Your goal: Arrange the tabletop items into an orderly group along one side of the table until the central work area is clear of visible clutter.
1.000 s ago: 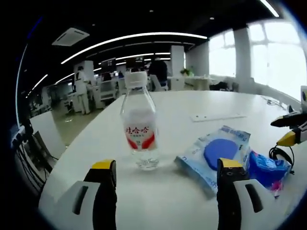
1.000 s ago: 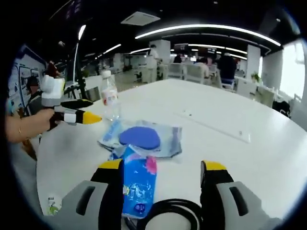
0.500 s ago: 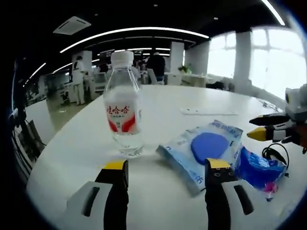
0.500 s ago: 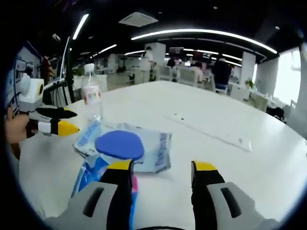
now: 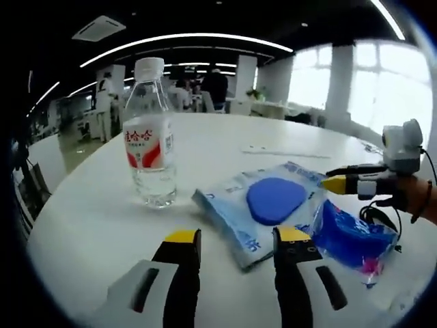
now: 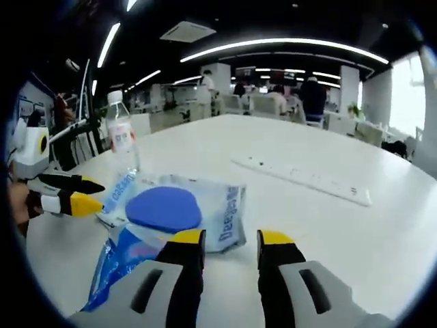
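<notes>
Two hand-held grippers over a round white table with packets and a water bottle.

In the left gripper view, the left gripper (image 5: 235,242) rises from the bottom centre, its yellow-tipped fingers (image 5: 183,238) slightly apart and holding nothing. Just beyond them lies a pale blue packet with a blue disc (image 5: 263,205), mid-frame, overlapping a bright blue pouch (image 5: 351,239) at right. A capped water bottle (image 5: 149,137) stands upright at upper left. In the right gripper view, the right gripper (image 6: 231,239) sits bottom centre, fingers narrowly parted and empty, just before the packet's edge. A white power strip (image 6: 304,179) lies farther back, right of centre, on the table (image 6: 355,232).
</notes>
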The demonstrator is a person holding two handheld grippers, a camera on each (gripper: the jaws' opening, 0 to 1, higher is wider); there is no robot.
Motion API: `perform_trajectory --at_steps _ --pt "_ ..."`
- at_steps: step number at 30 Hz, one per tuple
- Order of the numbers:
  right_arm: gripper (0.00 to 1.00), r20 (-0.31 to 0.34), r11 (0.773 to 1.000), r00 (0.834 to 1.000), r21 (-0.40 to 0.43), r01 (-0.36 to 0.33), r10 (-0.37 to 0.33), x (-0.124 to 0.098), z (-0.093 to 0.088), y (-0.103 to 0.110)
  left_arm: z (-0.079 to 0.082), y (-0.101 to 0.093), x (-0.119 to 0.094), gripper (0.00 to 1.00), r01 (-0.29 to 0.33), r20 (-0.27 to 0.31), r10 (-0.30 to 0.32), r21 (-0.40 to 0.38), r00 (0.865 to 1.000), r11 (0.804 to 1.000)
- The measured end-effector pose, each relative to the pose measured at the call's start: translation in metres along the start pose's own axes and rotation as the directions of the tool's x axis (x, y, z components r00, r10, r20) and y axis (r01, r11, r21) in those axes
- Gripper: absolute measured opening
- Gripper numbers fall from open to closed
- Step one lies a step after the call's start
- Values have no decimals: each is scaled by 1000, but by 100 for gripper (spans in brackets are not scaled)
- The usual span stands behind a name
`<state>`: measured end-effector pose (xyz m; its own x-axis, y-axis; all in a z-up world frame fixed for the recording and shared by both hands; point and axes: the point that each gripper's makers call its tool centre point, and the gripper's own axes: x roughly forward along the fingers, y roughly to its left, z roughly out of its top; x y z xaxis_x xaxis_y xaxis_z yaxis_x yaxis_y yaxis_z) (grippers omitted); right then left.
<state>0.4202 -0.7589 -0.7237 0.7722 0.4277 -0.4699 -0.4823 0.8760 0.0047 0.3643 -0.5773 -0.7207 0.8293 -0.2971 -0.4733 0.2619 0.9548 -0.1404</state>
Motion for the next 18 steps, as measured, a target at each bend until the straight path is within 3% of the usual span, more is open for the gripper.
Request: perform_trajectory --at_steps 2,4,8,11,15,18 --pt "23 -7 1000 1000 11 -6 6 1 -3 0 -3 1 0 33 -20 -13 19 -28 1000 999" --pt "23 -13 1000 1000 23 -12 13 2 -5 2 -3 -3 2 31 2 -10 -1 14 1000 1000" --pt "19 -19 999 1000 39 -11 12 4 -8 3 -8 -7 5 28 13 -38 -13 0 999 1000" --pt "15 -15 999 1000 37 7 -6 4 -6 0 -15 -2 5 20 -26 -75 27 13 997 1000" --pt "8 -22 998 1000 63 11 -10 4 -8 -3 -17 -2 5 14 -28 -72 27 -16 997 999" --pt "7 -19 996 1000 93 4 -3 3 -9 -1 -17 2 6 11 -46 -67 47 20 997 999"
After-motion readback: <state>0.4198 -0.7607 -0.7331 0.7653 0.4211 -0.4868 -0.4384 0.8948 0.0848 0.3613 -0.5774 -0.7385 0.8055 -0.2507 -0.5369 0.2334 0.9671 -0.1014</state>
